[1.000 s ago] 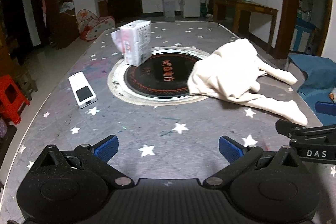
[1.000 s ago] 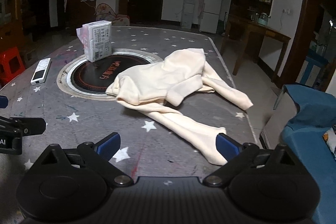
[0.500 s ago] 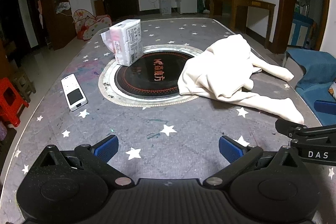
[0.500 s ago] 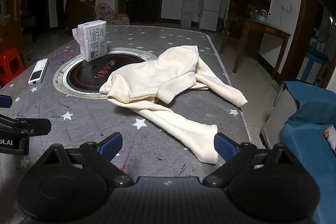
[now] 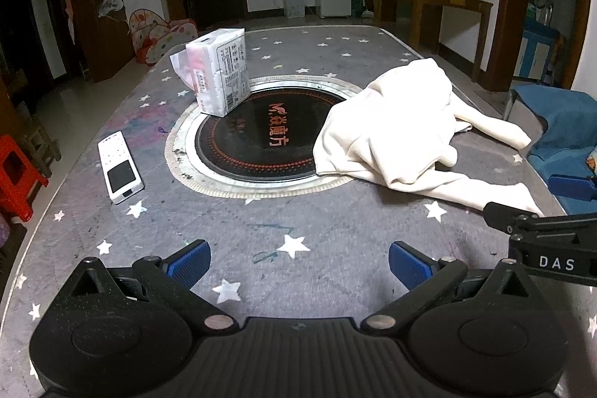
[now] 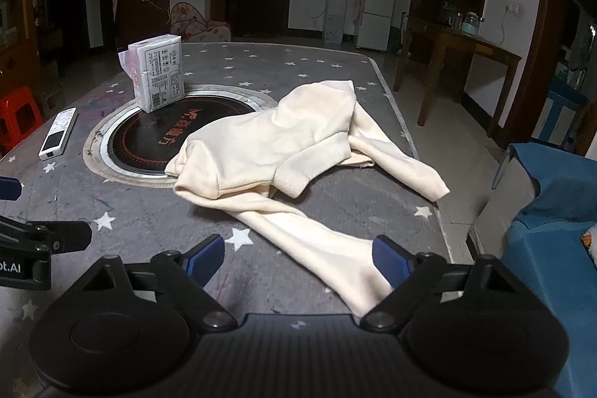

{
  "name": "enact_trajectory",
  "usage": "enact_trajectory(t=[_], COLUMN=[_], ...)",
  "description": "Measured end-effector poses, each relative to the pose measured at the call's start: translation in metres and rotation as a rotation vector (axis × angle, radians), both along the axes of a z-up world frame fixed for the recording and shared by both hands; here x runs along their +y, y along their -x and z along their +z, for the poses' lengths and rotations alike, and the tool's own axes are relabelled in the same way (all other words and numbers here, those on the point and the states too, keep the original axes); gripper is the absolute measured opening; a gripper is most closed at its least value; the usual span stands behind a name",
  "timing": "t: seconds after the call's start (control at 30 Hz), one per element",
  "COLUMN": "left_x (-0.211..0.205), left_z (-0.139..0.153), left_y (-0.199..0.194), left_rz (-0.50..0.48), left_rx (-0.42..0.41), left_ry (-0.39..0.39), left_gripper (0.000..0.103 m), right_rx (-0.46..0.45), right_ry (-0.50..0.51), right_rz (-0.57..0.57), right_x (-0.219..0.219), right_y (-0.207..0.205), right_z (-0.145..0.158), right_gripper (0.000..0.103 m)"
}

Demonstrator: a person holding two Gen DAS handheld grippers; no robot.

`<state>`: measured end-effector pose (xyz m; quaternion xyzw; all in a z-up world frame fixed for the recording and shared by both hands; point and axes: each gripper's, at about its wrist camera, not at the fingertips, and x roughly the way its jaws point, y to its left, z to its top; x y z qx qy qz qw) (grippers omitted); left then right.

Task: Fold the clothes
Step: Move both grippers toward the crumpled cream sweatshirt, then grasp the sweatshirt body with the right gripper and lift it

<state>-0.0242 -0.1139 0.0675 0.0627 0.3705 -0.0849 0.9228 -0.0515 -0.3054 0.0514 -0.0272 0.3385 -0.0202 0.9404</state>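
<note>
Dim indoor light comes from overhead, brightest on the far white walls, while the side shelves sink into darkness. Soft shadows lie under the cream garment (image 6: 283, 152). Both views are sharp centrally, with doorframes bowed and corners vignetted black.

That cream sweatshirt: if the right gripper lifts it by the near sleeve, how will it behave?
Likely floppy: the cream sweatshirt lies crumpled in soft folds. Its near sleeve trails loose between the open right gripper fingers, so the body probably drags behind. Fleece looks grippy.
</note>
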Motion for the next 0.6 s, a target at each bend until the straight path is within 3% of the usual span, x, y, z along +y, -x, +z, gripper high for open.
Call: enact_trajectory(t=[0.23, 0.6], left_x=[-0.008, -0.024], left_z=[-0.002, -0.002], left_y=[-0.013, -0.036], left_rz=[-0.010, -0.040], left_rx=[0.001, 0.003], left_ry=[-0.013, -0.007], left_gripper=[0.103, 0.102], right_rx=[0.009, 0.013], right_ry=[-0.005, -0.038], right_rz=[-0.008, -0.020], right_x=[-0.008, -0.021], right_y=[-0.018, -0.048], right_z=[-0.002, -0.004], right_gripper=[0.084, 0.068])
